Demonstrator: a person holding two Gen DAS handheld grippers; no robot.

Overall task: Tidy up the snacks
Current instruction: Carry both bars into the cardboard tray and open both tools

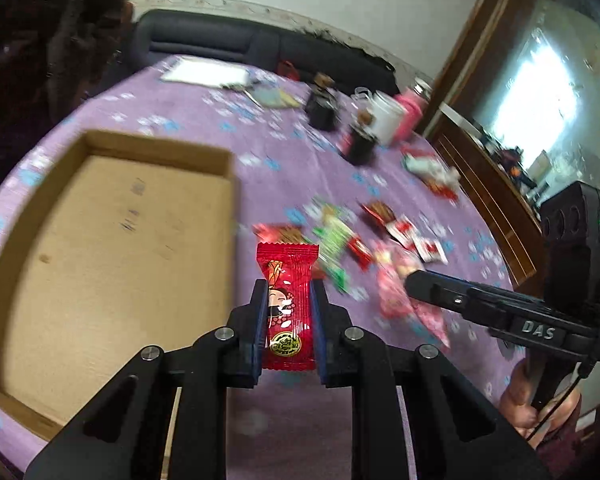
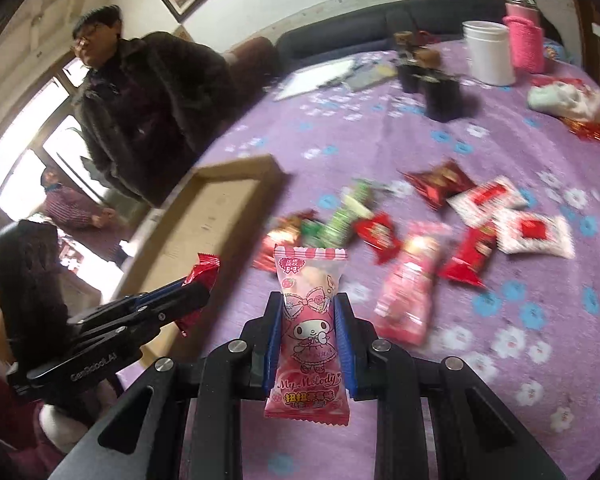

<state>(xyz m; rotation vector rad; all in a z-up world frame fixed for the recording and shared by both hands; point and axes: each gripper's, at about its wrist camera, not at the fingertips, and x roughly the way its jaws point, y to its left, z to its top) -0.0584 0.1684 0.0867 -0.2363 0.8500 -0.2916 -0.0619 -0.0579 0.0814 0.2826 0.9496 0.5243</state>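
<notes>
My left gripper is shut on a red snack packet with a cartoon figure, lifted above the purple cloth just right of the shallow cardboard box. My right gripper is shut on a pink My Melody packet, also held off the table. In the right wrist view the left gripper shows at the left with its red packet, beside the cardboard box. In the left wrist view the right gripper comes in from the right. Several loose snack packets lie scattered between them.
The table wears a purple flowered cloth. At its far side stand dark jars, a white container, a pink bottle and papers. A person in a dark furry coat stands beyond the box.
</notes>
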